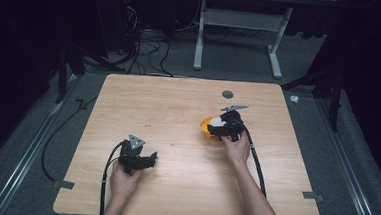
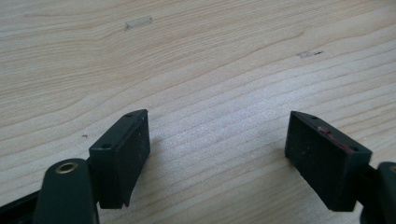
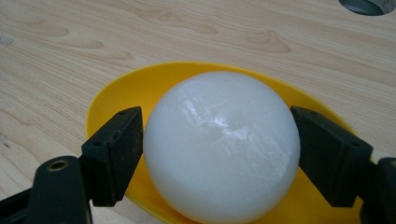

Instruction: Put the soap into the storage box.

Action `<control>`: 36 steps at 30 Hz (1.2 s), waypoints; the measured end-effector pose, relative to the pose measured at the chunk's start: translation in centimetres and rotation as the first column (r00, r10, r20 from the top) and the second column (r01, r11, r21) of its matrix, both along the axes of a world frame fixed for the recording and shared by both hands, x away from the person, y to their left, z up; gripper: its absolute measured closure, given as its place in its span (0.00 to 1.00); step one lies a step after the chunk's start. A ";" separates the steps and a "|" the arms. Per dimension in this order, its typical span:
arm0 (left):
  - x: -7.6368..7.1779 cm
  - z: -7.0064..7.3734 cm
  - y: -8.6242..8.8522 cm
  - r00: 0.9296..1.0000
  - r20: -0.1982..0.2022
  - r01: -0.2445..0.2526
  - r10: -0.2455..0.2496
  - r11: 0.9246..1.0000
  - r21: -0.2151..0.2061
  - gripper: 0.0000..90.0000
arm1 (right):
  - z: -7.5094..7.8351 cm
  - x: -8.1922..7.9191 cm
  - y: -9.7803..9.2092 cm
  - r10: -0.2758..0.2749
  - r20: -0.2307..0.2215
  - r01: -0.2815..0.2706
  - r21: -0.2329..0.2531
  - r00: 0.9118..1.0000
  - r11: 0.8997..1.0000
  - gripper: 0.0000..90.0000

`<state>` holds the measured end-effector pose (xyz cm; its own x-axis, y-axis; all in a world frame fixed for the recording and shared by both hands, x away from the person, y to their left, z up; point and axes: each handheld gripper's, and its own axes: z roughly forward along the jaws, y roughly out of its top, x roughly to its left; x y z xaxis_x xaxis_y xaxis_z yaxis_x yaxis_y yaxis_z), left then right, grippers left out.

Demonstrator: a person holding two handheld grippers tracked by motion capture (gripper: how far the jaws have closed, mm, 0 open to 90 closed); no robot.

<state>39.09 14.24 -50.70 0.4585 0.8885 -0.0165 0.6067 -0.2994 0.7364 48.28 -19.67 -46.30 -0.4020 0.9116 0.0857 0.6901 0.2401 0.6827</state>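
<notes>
A glossy white ball (image 3: 222, 144) rests in a shallow yellow bowl (image 3: 135, 88) on the wooden table (image 1: 179, 102), right of centre. My right gripper (image 3: 217, 140) stands around the ball with one jaw at each side, spread wide and close against it; I cannot tell whether they press on it. From above, the right gripper (image 1: 223, 125) covers most of the ball (image 1: 217, 121) and the bowl (image 1: 205, 124). My left gripper (image 1: 147, 160) lies low near the table's front left, open, and in the left gripper view (image 2: 217, 140) there is bare wood between its jaws.
A round grey hole (image 1: 227, 94) sits in the table top behind the bowl, also seen as a grommet (image 3: 364, 5). Small tape marks (image 2: 138, 21) lie on the wood. Cables trail from both grippers toward the front edge. Beyond the table are a white frame's legs (image 1: 198, 43) and floor cables.
</notes>
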 end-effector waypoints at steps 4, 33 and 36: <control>0.0 0.0 0.0 1.000 -0.001 0.000 0.000 1.000 0.001 0.25 | -0.2 -0.1 -0.2 -0.005 -0.004 0.005 0.005 1.000 1.000 0.22; 0.0 0.0 0.0 1.000 -0.001 0.002 -0.002 1.000 0.004 0.25 | 2.7 -2.0 -0.7 0.003 0.097 -0.008 0.051 0.995 0.999 0.19; 0.0 0.0 0.0 1.000 0.000 0.001 -0.001 1.000 0.004 0.25 | 2.9 -2.2 -1.0 0.005 0.103 -0.010 0.050 0.995 0.999 0.19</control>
